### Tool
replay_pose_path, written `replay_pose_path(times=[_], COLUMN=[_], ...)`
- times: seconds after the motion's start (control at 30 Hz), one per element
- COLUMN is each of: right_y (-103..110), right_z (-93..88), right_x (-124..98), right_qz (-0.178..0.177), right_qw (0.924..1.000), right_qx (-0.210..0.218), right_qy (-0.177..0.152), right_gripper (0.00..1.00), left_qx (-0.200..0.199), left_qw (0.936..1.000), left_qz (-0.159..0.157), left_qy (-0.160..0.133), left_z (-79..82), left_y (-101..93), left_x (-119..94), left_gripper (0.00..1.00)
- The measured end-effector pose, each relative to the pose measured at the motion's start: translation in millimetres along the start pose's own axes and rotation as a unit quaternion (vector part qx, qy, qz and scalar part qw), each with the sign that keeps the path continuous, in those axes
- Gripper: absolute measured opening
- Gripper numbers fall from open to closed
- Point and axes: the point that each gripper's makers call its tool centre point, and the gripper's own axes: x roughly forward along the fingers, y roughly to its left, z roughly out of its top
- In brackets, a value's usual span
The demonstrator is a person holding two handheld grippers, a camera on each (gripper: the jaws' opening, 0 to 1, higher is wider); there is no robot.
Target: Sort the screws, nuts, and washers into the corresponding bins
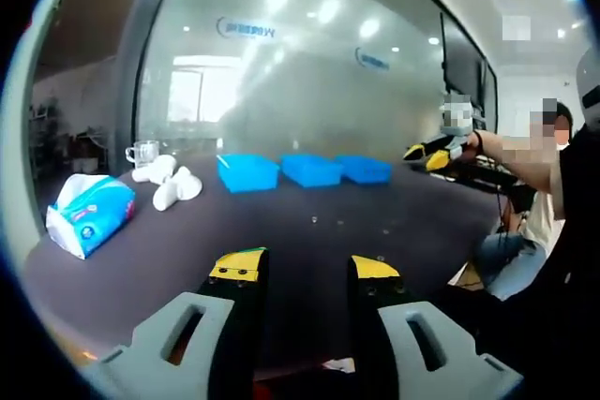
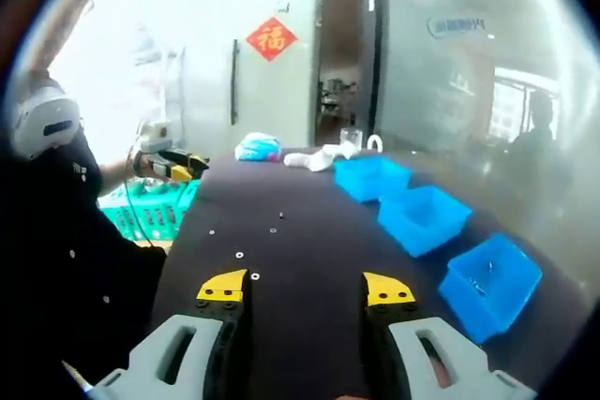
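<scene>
Three blue bins stand in a row on the dark table [image 1: 187, 241]: left bin [image 1: 248, 172], middle bin [image 1: 312, 170], right bin [image 1: 366, 169]. In the right gripper view the same row runs along the right side: far bin [image 2: 372, 178], middle bin [image 2: 424, 217], near bin [image 2: 489, 283]. Small metal parts lie scattered on the tabletop [image 2: 240, 254] [image 2: 273, 229] [image 1: 314, 220]. My left gripper [image 1: 305, 269] is open above the near table edge, nothing between its yellow-tipped jaws. My right gripper [image 2: 305, 288] is open too, just short of the nearest parts.
A blue tissue pack [image 1: 91, 214], white crumpled items [image 1: 169, 185] and a glass mug [image 1: 142, 152] sit at the table's end. A person beside the table holds a yellow-and-black gripper [image 1: 431, 152] [image 2: 173, 166]. A green crate [image 2: 155, 208] stands beyond the table's left edge.
</scene>
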Motion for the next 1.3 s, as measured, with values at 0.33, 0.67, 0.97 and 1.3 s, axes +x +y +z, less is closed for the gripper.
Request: replay_pose_path(times=[0.33,0.67,0.97,1.3], right_y=[-11,-20,-11,13], right_z=[8.9,13.2,15.5,15.3], right_x=[5,5,-5,-28], right_qz=[0.027,0.037,0.003,-0.073], right_qw=[0.9996,0.9993,1.0000,0.9970], right_qx=[0.006,-0.008,-0.009,-0.004], right_qy=[-0.005,0.002,0.001,-0.023], right_gripper=[0.42,0.42,0.42,0.43], left_qx=[-0.002,0.000,0.010,0.011], left_qw=[1.0000,1.0000,0.9999,0.9999], left_qz=[0.001,0.002,0.001,-0.004], left_qy=[0.001,0.000,0.006,0.008], left_z=[0.5,3.6,4.2,3.4], left_y=[-0.1,-0.3,-1.8,-4.6], left_x=[0,0,0,2], left_gripper=[0.29,0.29,0.30,0.30])
